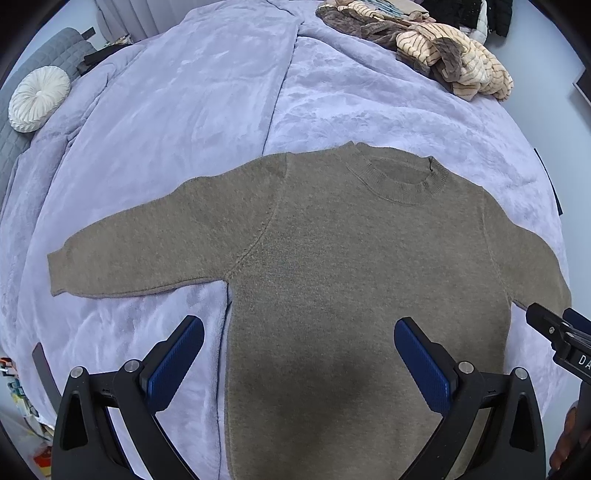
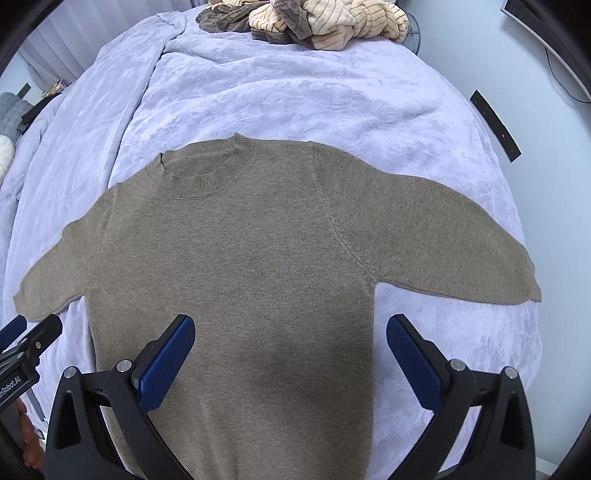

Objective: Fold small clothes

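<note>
One taupe knitted crew-neck sweater [image 1: 332, 258] spread flat, sleeves out, on a lavender plush blanket [image 1: 184, 110], left gripper [image 1: 299, 354] spread wide, holding nothing, above the sweater's lower body, right gripper [image 2: 290, 350] likewise wide and empty, a heap of beige and brown striped clothes [image 2: 314, 22] at the blanket's far edge.

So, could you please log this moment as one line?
sweater flat, unfolded, sleeves out | left tool open, empty | right tool open, empty | blanket underneath

lavender blanket [image 1: 177, 122] over bed; round white cushion [image 1: 38, 99] (left edge), black remote [image 2: 495, 126] right.
</note>
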